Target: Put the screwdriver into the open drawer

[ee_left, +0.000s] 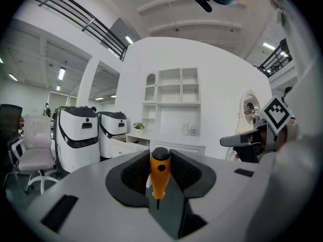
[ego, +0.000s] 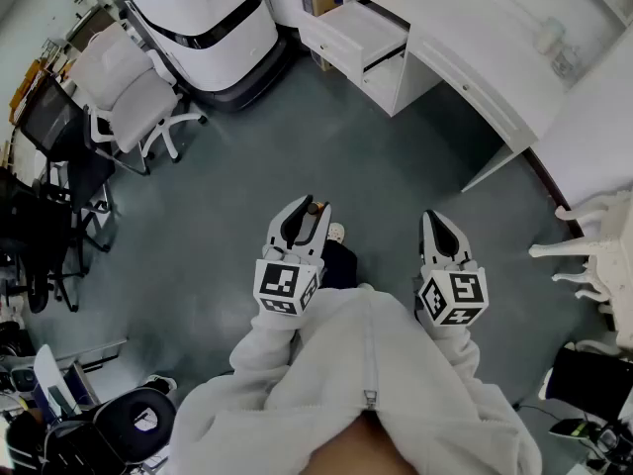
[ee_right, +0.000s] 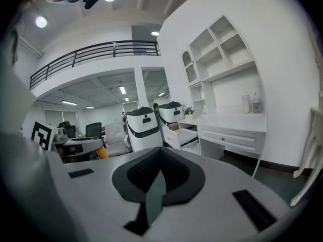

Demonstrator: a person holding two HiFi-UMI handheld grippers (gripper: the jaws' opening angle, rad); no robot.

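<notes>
Pinching an orange-handled screwdriver (ee_left: 160, 171) by its handle, the left gripper (ego: 309, 214) is closing its ribbed pads on both sides of it; the black cap is pointing out toward the jaw tips and the thin shaft is running back toward the gripper's body; the right gripper (ego: 438, 218) is travelling alongside with its jaws pressed together on nothing. The open drawer (ego: 358, 30) is standing pulled out of the white desk (ego: 465, 57), well apart from both grippers across bare grey floor (ego: 297, 137), with white robot units (ego: 203, 18) and an office chair (ego: 124, 97) off to the left.

The likely trouble is lying in the carry: the smooth rounded handle is sitting between the pads only along a narrow strip, so a jolt while walking could be letting it swivel or slide out onto the floor; loosening the jaws before the tool is over the drawer would be dropping it short; coming in low could be knocking the cap against the drawer's front panel or pushing the drawer shut; what is lying inside the drawer cannot be made out from here.
</notes>
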